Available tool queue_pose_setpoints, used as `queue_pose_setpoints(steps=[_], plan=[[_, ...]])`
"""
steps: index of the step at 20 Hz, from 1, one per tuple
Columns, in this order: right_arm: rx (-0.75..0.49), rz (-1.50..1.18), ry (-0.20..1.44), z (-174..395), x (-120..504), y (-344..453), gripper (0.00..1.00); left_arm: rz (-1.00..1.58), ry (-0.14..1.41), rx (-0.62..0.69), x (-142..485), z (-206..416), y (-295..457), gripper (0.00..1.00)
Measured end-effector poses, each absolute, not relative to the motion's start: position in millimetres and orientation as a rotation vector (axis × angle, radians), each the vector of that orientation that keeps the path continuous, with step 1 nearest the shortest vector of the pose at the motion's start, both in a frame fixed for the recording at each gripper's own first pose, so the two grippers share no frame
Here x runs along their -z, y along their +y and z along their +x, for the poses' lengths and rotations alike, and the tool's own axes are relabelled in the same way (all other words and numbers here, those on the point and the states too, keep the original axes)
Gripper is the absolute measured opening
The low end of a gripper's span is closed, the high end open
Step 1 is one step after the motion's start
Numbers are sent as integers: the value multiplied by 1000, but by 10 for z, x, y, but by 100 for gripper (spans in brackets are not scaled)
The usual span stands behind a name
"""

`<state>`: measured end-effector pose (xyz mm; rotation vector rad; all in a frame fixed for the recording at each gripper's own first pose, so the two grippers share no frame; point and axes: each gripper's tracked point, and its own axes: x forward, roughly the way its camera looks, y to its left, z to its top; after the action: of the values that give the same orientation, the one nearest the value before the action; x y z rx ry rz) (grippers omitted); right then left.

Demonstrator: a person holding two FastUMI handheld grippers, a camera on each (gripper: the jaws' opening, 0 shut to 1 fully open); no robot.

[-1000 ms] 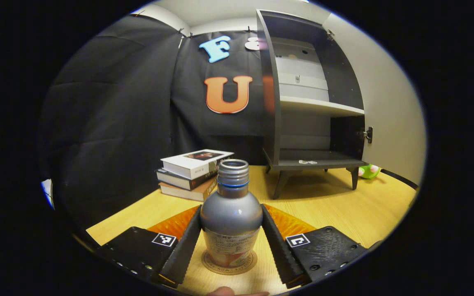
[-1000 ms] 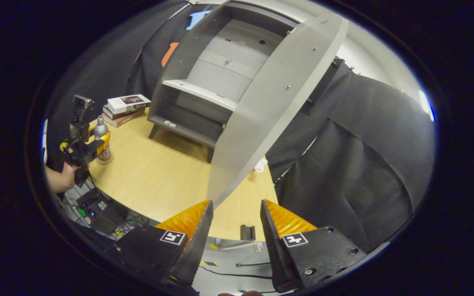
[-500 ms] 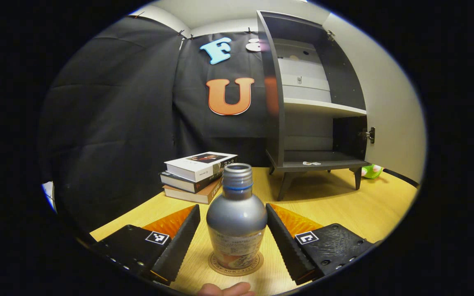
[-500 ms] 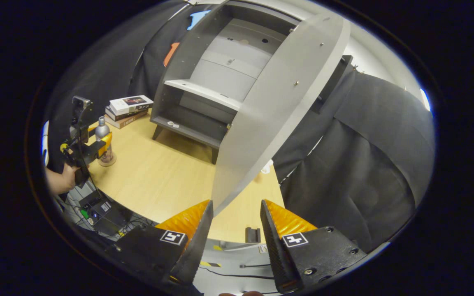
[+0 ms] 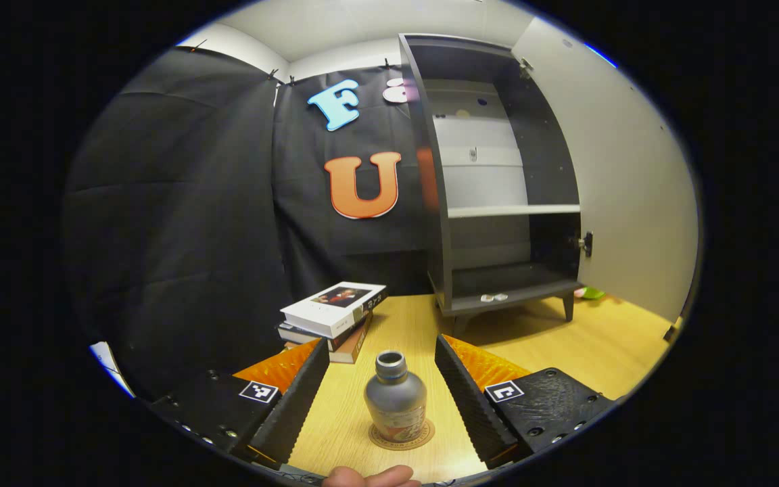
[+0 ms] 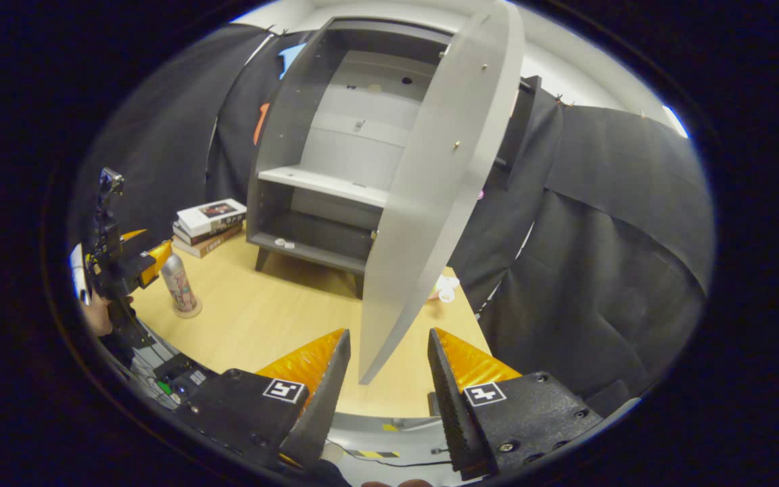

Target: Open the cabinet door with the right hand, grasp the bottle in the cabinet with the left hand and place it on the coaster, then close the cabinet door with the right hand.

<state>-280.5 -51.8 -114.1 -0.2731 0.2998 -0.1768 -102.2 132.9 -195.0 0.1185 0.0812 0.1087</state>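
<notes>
Most of the job looks done: the cabinet point(image 5: 498, 203) stands open and the bottle point(image 5: 395, 398) sits upright on the coaster point(image 5: 402, 436) on the table point(image 5: 552, 345) — out of the cabinet and placed. Judging by this, only the closing of the door point(image 6: 430, 203) is left.

In the left gripper view, the left gripper point(image 5: 383, 389) has its fingers spread wide apart, one at about 8 o'clock of the bottle and one at about 4 o'clock, neither touching it. The bottle stands free between them, with a stack of books point(image 5: 332, 318) at its 11 o'clock and the cabinet at about 1 o'clock.

In the right gripper view, the right gripper point(image 6: 384, 379) is also open, holding nothing. The door's lower corner hangs at 12 o'clock just above the gap between its fingers, near but apart. Farther off, at about 9 o'clock, the bottle and the left gripper show, clear of each other.
</notes>
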Motion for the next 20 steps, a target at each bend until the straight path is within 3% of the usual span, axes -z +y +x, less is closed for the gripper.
queue_pose_setpoints(steps=[9,11,14,15,18,20], plan=[[122,-128,38,-2713,311,-815,71,144,-1,-2,503,-1058,-42,94],[142,-105,-16,-2782,78,-1051,77,136,-35,31,305,-1008,-360,100],[206,-53,-70,-2806,-163,-1547,75,149,-59,41,158,-934,-598,96],[206,-25,-77,-2729,-221,-1640,79,155,-58,41,171,-903,-634,96],[188,31,-30,-2402,-241,-1739,77,157,-33,22,232,-861,-653,96],[176,44,-2,-2178,-271,-1719,84,149,-25,3,244,-851,-605,96]])
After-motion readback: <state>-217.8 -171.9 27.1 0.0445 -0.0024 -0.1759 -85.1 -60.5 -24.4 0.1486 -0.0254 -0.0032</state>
